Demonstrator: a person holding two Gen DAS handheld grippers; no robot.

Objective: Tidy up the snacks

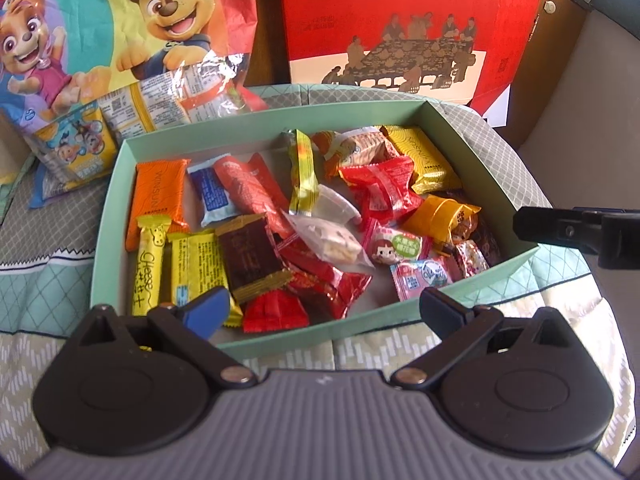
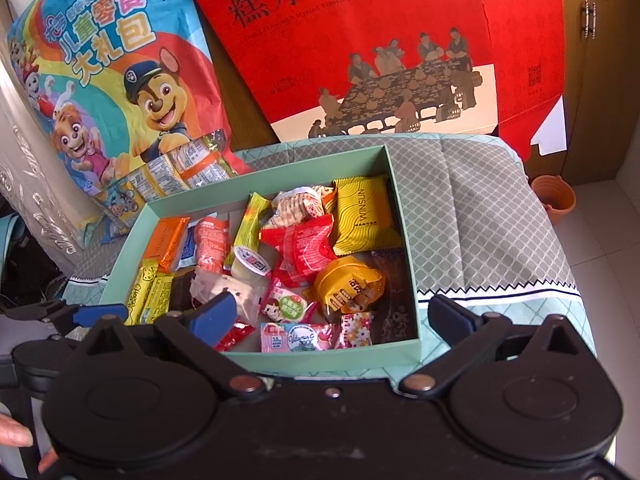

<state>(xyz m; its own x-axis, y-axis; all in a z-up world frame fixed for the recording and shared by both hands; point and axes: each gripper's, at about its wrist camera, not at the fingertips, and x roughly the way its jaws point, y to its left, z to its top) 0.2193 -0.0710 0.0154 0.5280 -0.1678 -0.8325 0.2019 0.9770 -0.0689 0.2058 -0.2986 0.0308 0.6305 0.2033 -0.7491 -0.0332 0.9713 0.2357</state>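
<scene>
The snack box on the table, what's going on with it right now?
A person holds a pair of tongs in each hand above a green box full of wrapped snacks. The left tongs and right tongs are both wide open and hold nothing. A cartoon snack bag and red gift box stand behind.

Wrapped snacks (image 1: pixel 304 220) fill green box (image 1: pixel 256 120).

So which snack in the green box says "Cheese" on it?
The thin yellow stick in the box's near left corner. It has "Cheese" handwritten along it; the yellow packet beside it only has small print.
</scene>
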